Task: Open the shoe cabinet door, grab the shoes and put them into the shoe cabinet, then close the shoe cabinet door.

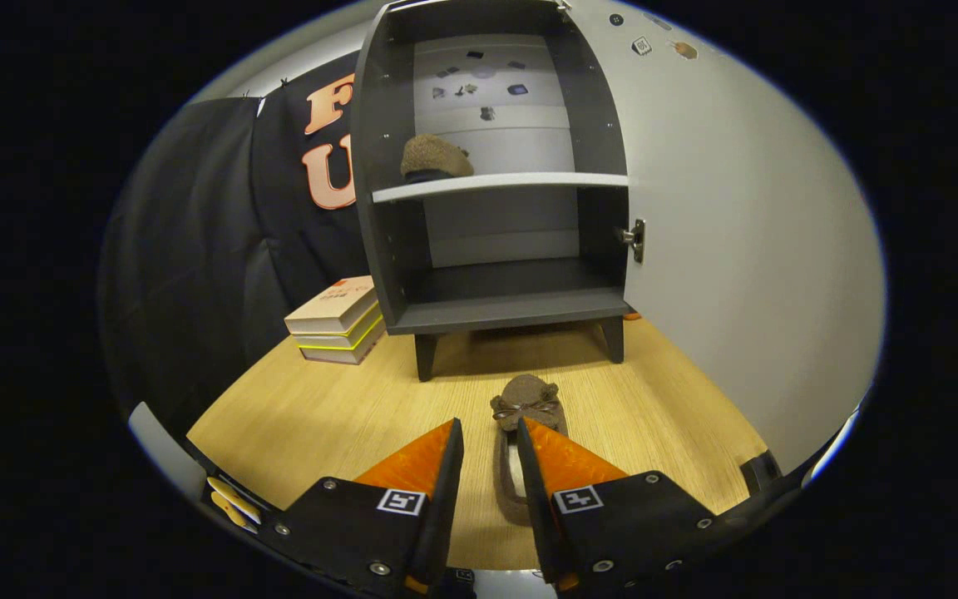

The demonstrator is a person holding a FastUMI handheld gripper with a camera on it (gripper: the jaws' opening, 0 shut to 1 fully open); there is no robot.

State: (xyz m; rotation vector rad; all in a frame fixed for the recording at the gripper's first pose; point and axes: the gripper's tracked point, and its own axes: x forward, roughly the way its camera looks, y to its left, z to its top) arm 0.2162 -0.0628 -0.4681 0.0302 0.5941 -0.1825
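Shoe (526,405) heel hidden behind gripper (489,441)

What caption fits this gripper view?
Gripper jaws astride brown slipper on the table; its mate sits shelved in the open cabinet.

The shoe cabinet (496,166) stands open at the table's (321,416) far edge, door (737,249) swung wide to the right. Its lower compartment is bare; one shoe (436,158) takes the shelf's left end. Books (338,320) crowd its left side. A second shoe (520,433) lies between the parted fingers of the gripper (487,449).
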